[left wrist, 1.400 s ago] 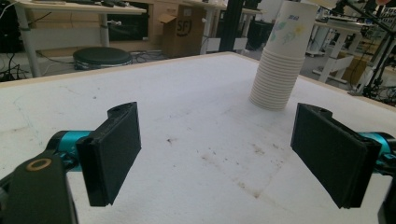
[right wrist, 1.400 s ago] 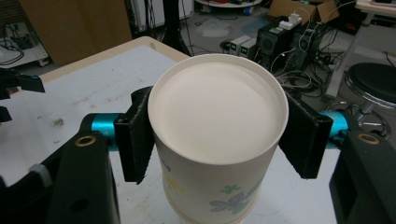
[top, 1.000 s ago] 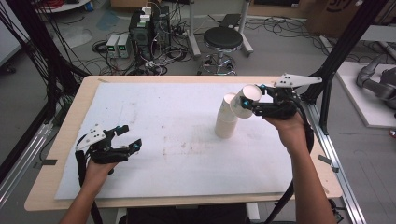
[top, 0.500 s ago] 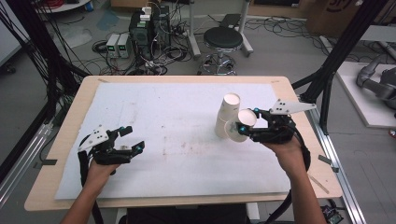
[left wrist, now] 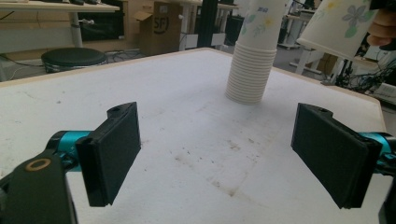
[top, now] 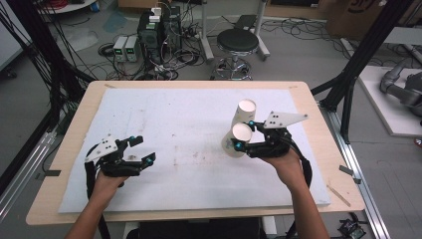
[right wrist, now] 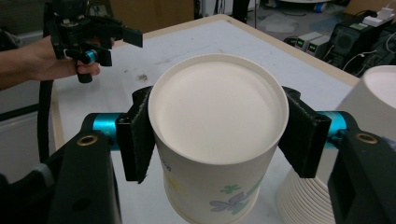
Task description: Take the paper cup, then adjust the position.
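An upside-down stack of flowered paper cups [top: 245, 113] stands right of the middle of the white sheet [top: 174, 119]; the left gripper view has the stack [left wrist: 251, 60] ahead. My right gripper [top: 244, 134] is shut on a single paper cup [top: 234, 142], held tilted in the air just in front of the stack. In the right gripper view the cup [right wrist: 217, 116] sits between both pads, its flat white end towards the camera, the stack [right wrist: 369, 154] at right. My left gripper [top: 143, 149] rests open and empty at the sheet's near left; its jaws [left wrist: 217, 154] stand wide apart.
The sheet covers a wooden table [top: 308, 99]. A black stool [top: 238, 42] and boxes with cables [top: 154, 30] stand on the floor beyond the far edge. Black frame posts [top: 358, 64] rise at the right.
My right gripper has carried the single cup off the top of the stack, down and towards the person. The left gripper has barely moved.
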Tool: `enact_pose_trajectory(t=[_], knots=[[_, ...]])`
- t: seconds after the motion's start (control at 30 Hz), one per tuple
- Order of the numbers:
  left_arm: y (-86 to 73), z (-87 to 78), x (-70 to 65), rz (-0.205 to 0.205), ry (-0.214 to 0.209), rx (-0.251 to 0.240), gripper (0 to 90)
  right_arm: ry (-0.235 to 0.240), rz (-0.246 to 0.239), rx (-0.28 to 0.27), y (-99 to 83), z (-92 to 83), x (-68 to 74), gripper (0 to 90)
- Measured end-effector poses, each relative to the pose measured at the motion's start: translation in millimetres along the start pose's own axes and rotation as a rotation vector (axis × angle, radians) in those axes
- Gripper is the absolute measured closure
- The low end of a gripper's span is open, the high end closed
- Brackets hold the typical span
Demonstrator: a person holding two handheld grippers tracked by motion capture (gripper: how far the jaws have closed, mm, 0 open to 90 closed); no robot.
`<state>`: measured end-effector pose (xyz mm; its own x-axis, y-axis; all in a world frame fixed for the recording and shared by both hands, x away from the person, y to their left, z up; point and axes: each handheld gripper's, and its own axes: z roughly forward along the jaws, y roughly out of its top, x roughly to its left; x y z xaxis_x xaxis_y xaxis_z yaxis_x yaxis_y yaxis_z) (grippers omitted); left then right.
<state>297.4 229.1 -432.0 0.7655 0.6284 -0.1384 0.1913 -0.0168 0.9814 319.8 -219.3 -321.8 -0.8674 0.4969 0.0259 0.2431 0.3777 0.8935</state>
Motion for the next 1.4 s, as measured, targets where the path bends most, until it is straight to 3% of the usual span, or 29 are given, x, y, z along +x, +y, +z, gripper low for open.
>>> enact_pose_trajectory(t=[0.33,0.63,0.73,0.9,0.97,1.0,1.4], knots=[[3.1,1.7,-2.4,0.021,-0.007,-0.001,15.8,0.028,-0.021,0.011,9.8,12.0,3.0,35.9],[4.8,6.7,-7.8,0.052,-0.054,0.005,15.8,0.072,-0.036,0.044,12.4,36.0,10.8,35.8],[6.5,9.4,-9.4,0.033,-0.104,-0.006,15.8,0.079,-0.042,0.053,14.9,42.8,12.0,35.7],[14.8,15.6,-15.5,0.082,-0.161,-0.037,15.8,0.092,-0.058,0.066,18.8,52.1,14.6,35.7],[18.3,18.0,-18.2,0.084,-0.176,-0.014,15.8,0.096,-0.058,0.065,19.1,53.0,15.4,35.7],[21.4,21.9,-21.3,0.076,-0.204,0.004,16.1,0.105,-0.057,0.065,20.2,54.9,16.9,35.7],[28.2,45.4,-33.3,0.097,-0.301,0.032,15.9,0.144,-0.055,0.077,27.3,67.2,18.6,35.7]])
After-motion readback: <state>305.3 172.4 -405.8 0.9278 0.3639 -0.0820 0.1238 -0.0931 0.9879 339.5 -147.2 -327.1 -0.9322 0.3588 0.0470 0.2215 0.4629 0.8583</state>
